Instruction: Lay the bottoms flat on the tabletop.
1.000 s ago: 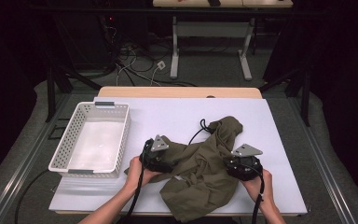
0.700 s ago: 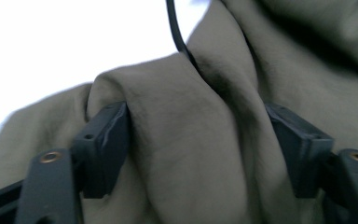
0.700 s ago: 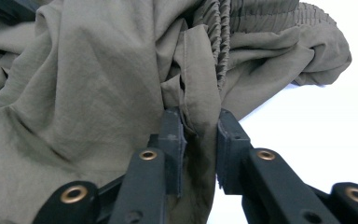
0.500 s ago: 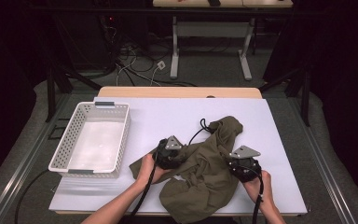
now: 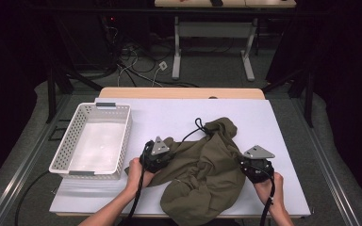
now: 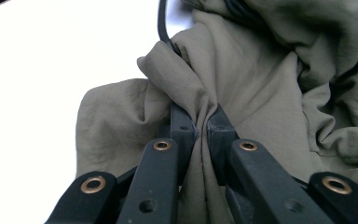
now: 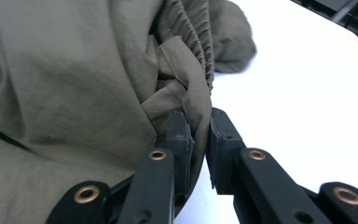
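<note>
Since a second ago your left gripper [image 5: 162, 155] has slid rightward, away from the basket and further onto the olive-green garment [image 5: 207, 174], while your right gripper [image 5: 253, 165] has hardly shifted.

Your left jaws are pinched together on a raised fold of the garment [image 6: 186, 88]; the cloth bunches between the pads [image 6: 182, 126] and runs down behind them. Your right jaws are closed likewise on a rolled edge of the same cloth [image 7: 193, 88], just below a gathered, elasticated band [image 7: 200, 37].

Outward from there, the garment lies crumpled in the right half of the table, spread between your two grippers, with its lower part reaching the near edge. A black drawcord [image 5: 197, 126] loops out of its far end.

No brand, label or writing can be read on the cloth or the grippers.

A white perforated plastic basket [image 5: 122, 136] stands to the left, well apart from the garment. The table [image 5: 169, 117] carries a white cover, with a strip of wood showing along its far edge. Beyond it the room is dark, with cables [image 5: 136, 61] and a plug on grey floor, and the white legs of another table [image 5: 212, 52].
</note>
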Motion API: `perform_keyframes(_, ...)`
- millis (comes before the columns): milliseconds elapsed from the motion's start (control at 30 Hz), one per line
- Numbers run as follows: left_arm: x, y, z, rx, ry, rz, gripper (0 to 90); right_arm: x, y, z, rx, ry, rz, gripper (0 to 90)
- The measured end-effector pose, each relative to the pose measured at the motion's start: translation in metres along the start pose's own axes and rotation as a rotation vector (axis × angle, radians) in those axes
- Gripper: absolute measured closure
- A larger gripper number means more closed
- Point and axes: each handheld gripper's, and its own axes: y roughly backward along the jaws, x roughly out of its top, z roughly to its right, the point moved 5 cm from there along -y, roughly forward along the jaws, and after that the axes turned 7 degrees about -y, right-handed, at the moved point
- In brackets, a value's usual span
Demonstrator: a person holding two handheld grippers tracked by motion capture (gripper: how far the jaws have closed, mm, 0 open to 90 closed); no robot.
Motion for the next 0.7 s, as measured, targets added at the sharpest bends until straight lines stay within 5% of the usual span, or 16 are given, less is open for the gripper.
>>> perform_keyframes(233,-0.01,0.02,0.008,0.026,-0.011,-0.033,84.7,-0.004,-0.003,0.013,-0.058,-0.026,-0.028,81.3)
perform_keyframes(333,-0.014,0.018,0.011,0.022,-0.025,-0.057,82.3,-0.011,-0.013,0.015,-0.053,-0.028,-0.091,80.6)
perform_keyframes(533,-0.006,0.014,0.006,0.026,-0.006,-0.047,46.9,-0.012,-0.016,0.015,-0.028,-0.04,-0.112,65.5)
perform_keyframes(700,-0.003,0.01,0.002,0.018,0.004,-0.033,32.3,-0.007,-0.013,0.014,0.0,-0.074,-0.073,49.0)
